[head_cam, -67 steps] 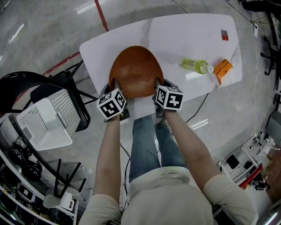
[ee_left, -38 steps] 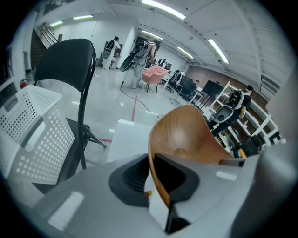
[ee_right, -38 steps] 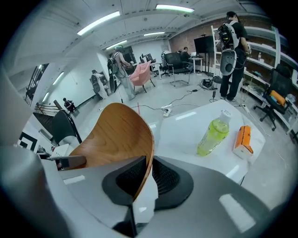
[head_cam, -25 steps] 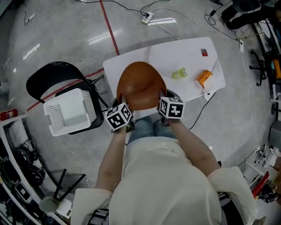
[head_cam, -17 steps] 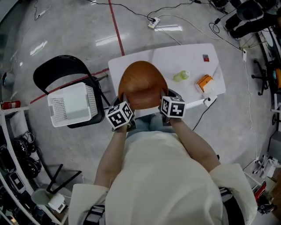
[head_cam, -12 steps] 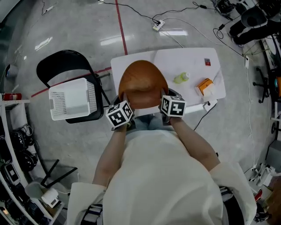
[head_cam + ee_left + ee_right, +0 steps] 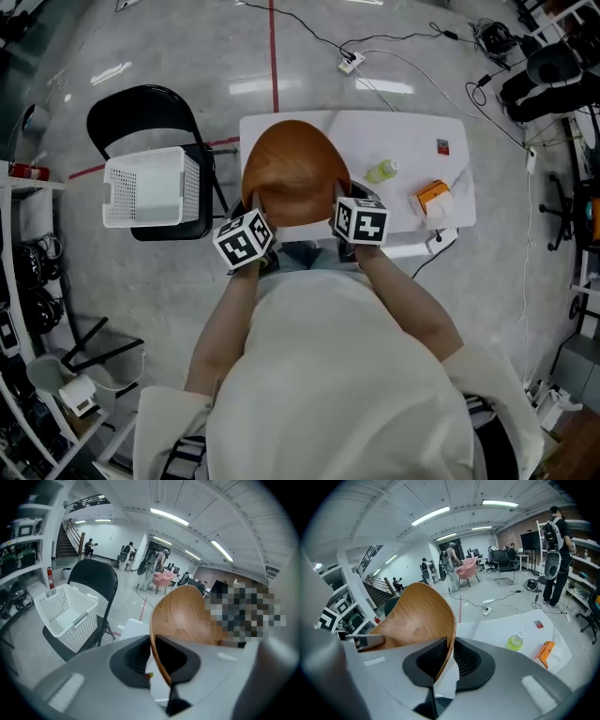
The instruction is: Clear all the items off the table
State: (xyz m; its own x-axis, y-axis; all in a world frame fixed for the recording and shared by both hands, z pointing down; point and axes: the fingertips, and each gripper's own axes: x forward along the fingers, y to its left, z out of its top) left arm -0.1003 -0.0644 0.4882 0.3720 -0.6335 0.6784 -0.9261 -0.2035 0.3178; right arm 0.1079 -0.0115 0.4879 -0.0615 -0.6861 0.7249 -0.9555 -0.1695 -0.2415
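Brown wooden oval bowl [image 7: 292,169] hangs over the near-left part of the white table [image 7: 412,141], its near rim clamped in the jaws of the left gripper [image 7: 253,204] and right gripper [image 7: 336,201]. Moving it to the white plastic basket [image 7: 150,187] at left likely wants matched, level hands; both grippers angle downward.

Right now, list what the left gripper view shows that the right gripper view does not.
Left gripper view only: the white basket on a black chair. Right gripper view only: the green bottle, orange object and small red card on the white table. Both: the wooden bowl, its rim clamped by the left hand-held gripper in one and the right hand-held gripper in the other.
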